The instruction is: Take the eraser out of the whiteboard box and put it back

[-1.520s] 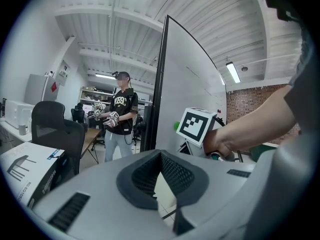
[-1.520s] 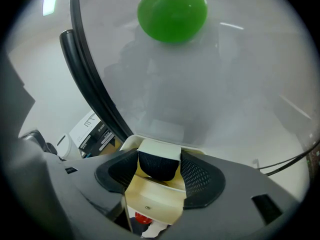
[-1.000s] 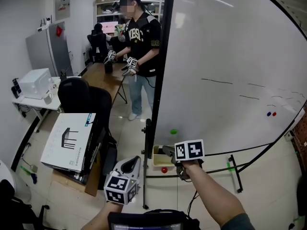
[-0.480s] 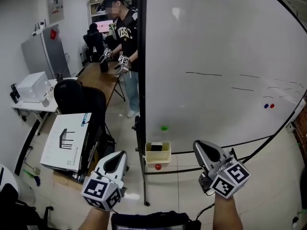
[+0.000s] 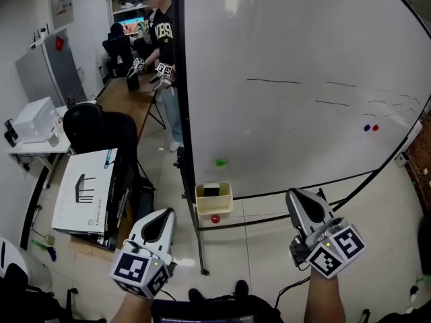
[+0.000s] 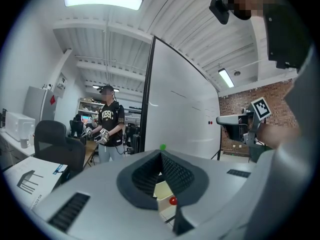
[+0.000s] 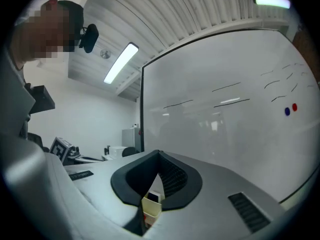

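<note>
The person is holding both grippers out low in front of the body, apart from each other and pointing towards the board. The left gripper (image 5: 165, 214) is hanging with its jaws clenched together on nothing; its own view shows the two pads meeting at a point. The right gripper (image 5: 295, 196) is doing the same on the other side, its jaws pressed tight and empty.

Ahead of the grippers, a small cream box (image 5: 214, 206) is sitting at the lower left corner of the whiteboard (image 5: 303, 59), just beside the black post of the frame. A dark block is showing in its open top, which looks to be the eraser (image 5: 211, 191), though it is small from here. So the eraser is lying inside the box, well apart from both grippers. A red ball (image 5: 215, 219) is sitting just under the box, and a green magnet (image 5: 220, 161) is sticking to the board above it.

Off to the left, a flat white carton (image 5: 84, 197) printed with a chair drawing is leaning by a black office chair (image 5: 91, 130). Farther back, another person (image 5: 163, 36) is standing at a wooden desk (image 5: 128, 99) with a gripper in each hand. Far to the right on the board, a blue and a red magnet (image 5: 371, 128) are sitting side by side under some thin pen lines.
</note>
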`<state>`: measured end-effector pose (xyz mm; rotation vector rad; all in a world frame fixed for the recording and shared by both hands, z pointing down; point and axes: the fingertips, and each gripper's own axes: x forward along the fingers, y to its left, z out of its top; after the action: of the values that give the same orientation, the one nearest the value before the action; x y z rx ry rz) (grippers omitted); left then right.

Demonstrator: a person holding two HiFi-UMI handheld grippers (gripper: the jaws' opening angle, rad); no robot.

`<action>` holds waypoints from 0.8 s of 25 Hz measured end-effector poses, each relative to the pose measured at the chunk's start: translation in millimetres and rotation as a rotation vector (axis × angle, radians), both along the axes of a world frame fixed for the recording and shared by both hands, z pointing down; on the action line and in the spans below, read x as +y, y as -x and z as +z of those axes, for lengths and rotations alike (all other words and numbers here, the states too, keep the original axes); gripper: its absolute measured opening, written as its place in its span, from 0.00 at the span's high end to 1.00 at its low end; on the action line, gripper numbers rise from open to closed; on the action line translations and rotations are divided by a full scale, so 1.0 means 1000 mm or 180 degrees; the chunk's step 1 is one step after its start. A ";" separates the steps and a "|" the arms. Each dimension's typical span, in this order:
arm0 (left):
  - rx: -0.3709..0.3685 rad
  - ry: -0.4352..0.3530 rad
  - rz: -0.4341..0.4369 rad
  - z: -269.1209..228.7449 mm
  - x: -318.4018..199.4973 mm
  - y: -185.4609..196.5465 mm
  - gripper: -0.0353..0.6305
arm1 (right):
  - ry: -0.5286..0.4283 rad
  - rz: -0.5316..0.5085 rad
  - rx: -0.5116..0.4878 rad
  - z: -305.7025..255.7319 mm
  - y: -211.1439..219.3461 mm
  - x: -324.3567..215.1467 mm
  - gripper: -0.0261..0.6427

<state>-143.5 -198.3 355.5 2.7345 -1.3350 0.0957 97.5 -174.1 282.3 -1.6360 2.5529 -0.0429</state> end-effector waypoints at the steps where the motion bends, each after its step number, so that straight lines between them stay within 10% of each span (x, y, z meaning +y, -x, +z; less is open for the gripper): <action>1: 0.0011 0.0006 0.0053 0.001 0.001 -0.003 0.91 | -0.0004 0.0058 0.0043 0.001 -0.005 0.004 0.93; 9: -0.0048 -0.0096 0.0149 -0.012 0.039 -0.057 0.91 | -0.0189 0.0411 0.0061 -0.009 -0.078 0.052 0.93; 20: -0.0059 -0.0071 -0.0194 -0.021 0.119 -0.227 0.91 | -0.0300 -0.0205 0.0303 -0.018 -0.220 0.133 0.94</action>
<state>83.2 -79.4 334.1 2.7149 -1.4313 0.1025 317.4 -41.6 264.0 -1.5580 2.6328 0.1513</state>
